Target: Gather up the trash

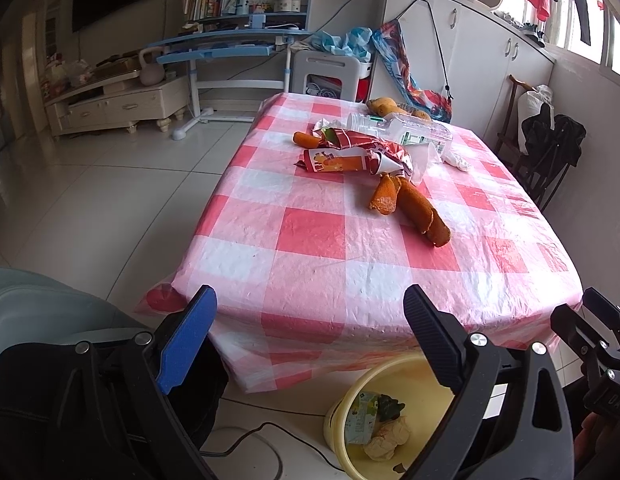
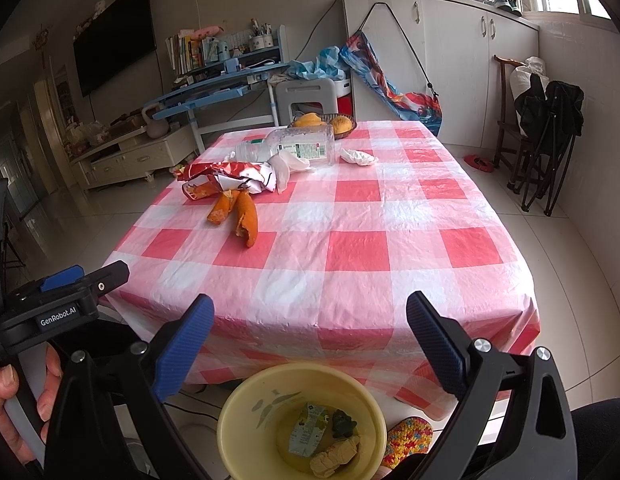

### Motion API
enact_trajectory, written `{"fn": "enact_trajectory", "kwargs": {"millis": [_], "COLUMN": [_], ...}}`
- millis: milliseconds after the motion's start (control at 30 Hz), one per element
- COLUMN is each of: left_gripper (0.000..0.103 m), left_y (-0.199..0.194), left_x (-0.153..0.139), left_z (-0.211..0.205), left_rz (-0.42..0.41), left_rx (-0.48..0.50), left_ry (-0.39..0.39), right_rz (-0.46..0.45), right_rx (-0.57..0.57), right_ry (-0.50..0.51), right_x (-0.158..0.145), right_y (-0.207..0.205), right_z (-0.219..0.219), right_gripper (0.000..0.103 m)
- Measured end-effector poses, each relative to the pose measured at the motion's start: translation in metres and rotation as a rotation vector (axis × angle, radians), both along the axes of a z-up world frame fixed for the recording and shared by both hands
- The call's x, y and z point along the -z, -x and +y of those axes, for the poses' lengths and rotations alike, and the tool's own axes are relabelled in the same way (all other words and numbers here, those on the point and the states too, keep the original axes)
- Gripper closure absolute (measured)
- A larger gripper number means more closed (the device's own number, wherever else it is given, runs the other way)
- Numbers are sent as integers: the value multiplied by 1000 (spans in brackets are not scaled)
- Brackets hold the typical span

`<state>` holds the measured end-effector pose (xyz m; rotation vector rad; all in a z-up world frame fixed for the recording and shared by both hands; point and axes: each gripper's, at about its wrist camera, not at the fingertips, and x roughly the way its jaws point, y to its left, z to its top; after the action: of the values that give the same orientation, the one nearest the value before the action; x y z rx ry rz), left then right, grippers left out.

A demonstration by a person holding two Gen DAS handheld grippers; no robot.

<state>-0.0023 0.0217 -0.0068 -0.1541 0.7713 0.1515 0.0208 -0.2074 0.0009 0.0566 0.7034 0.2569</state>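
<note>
On the checked tablecloth [image 1: 310, 236] [image 2: 350, 248] lie orange peels [image 1: 410, 204] [image 2: 234, 210], a crumpled red snack wrapper [image 1: 350, 152] [image 2: 226, 176], an empty clear plastic bottle [image 1: 402, 126] [image 2: 294, 146], a clear plastic bag [image 2: 288, 164] and a crumpled white tissue [image 1: 456, 160] [image 2: 358, 157]. A yellow bin [image 1: 362, 416] [image 2: 246, 412] on the floor at the table's near edge holds a carton and crumpled paper. My left gripper [image 1: 310, 340] is open and empty, held before the table. My right gripper [image 2: 310, 344] is open and empty above the bin.
A bowl of yellow fruit [image 2: 326, 122] [image 1: 386, 107] stands at the table's far edge. A folded black chair [image 2: 550, 136] stands to the right, a blue desk [image 2: 214, 92] and a white stool [image 2: 306, 96] behind the table. A cable [image 1: 246, 436] lies on the floor.
</note>
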Motion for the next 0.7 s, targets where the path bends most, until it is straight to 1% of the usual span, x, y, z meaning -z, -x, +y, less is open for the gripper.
{"fn": "enact_trajectory", "kwargs": {"millis": [700], "left_gripper": [12], "left_y": [0], "left_x": [2], "left_z": [-1], "left_rz": [2], "left_rx": [0], "left_ry": [2], "right_rz": [3], "right_rx": [-1], "right_ry": [4], "right_x": [2], "right_y": [0], "right_z": [0], "right_gripper": [10]}}
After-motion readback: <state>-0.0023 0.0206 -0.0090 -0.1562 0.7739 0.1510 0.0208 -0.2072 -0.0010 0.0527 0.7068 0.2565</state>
